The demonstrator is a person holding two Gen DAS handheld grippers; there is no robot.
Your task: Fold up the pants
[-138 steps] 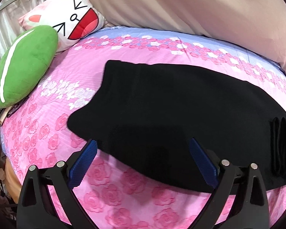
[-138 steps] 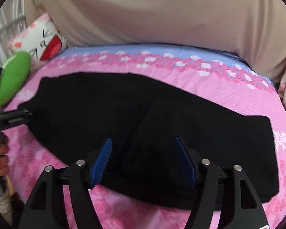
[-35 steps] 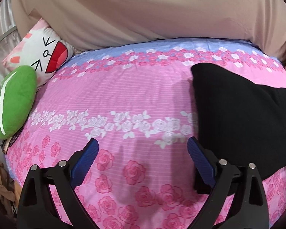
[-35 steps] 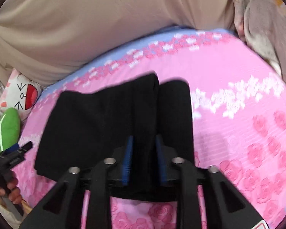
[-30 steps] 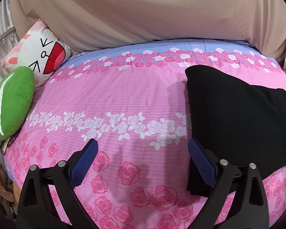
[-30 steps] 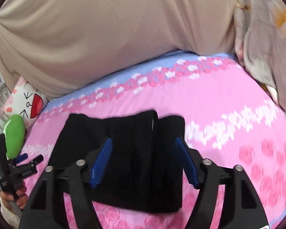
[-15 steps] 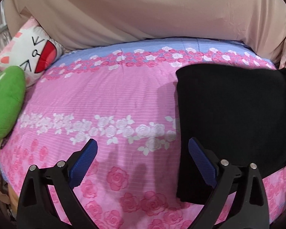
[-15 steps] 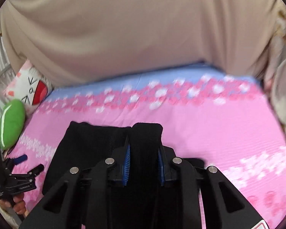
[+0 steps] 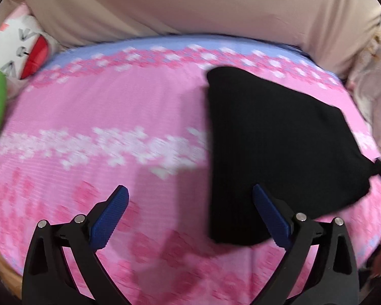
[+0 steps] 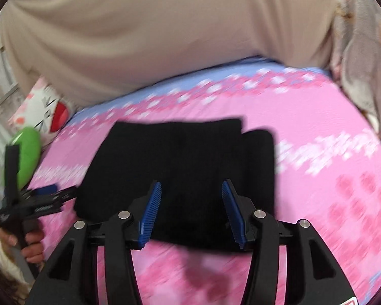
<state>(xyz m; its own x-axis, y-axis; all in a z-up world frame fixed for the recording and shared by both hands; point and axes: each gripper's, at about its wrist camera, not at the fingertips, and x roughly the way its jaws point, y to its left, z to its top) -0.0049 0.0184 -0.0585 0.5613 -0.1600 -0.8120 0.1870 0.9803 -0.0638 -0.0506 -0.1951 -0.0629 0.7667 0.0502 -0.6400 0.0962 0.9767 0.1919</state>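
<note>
- Since the earlier pictures, the long black fabric pants have gone from lying stretched across the bed to a compact folded bundle, and the right gripper, which pinched the cloth half a second ago, has just been opening its jaws.
- The right jaws now stand partly spread; the bundle lies just ahead of and under them, and the blue pads do not press it.
- The left gripper has its jaws spread wide, with nothing pinched; the near left edge of the bundle lies between them, close to the right jaw.
- The pants rest on the pink rose-patterned bedsheet, ahead of both jaws.
- By my judgement the folding is almost done; one narrow layer at the right side sits offset, so a small tidying may remain.
</note>
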